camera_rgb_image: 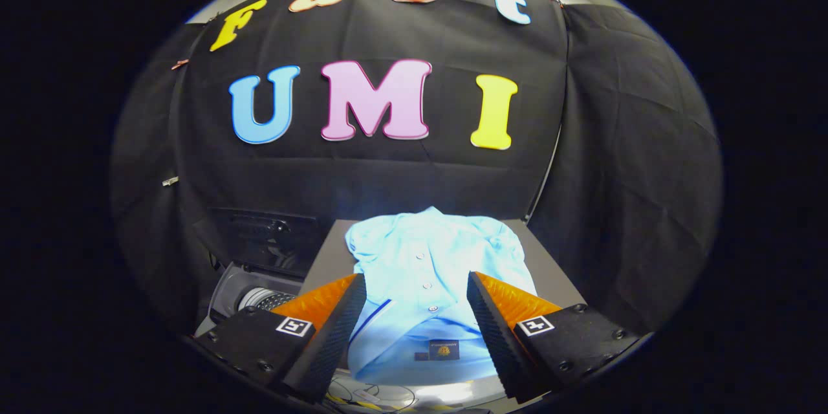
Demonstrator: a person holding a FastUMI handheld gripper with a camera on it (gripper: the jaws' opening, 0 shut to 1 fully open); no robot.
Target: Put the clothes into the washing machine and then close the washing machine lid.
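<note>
Pale blue cloth made up the shirt [430, 272], which lay flat on the table [550, 272] in the lower middle of the frame, its button placket running down the centre and its collar end, with a small dark label, nearest the camera. A thin dark blue stripe showed on the fabric close to the left finger. The tool [417, 310] stood wide open over the near part of the shirt, one finger to either side of the placket; whether the fingers [336, 330] touched the fabric could not be told, and nothing was pressed between them. Each finger carried a small square marker on its base.

The table was a grey surface showing on both sides of the shirt and reaching back to the wall. To its left, in the lower left of the frame and lower than the tabletop, sat the washing machine [259, 291], its lid raised against the dark cloth behind and the perforated metal drum [266, 299] visible through the opening. Thin cables [369, 394] lay at the very bottom of the frame, below the shirt's near edge
</note>
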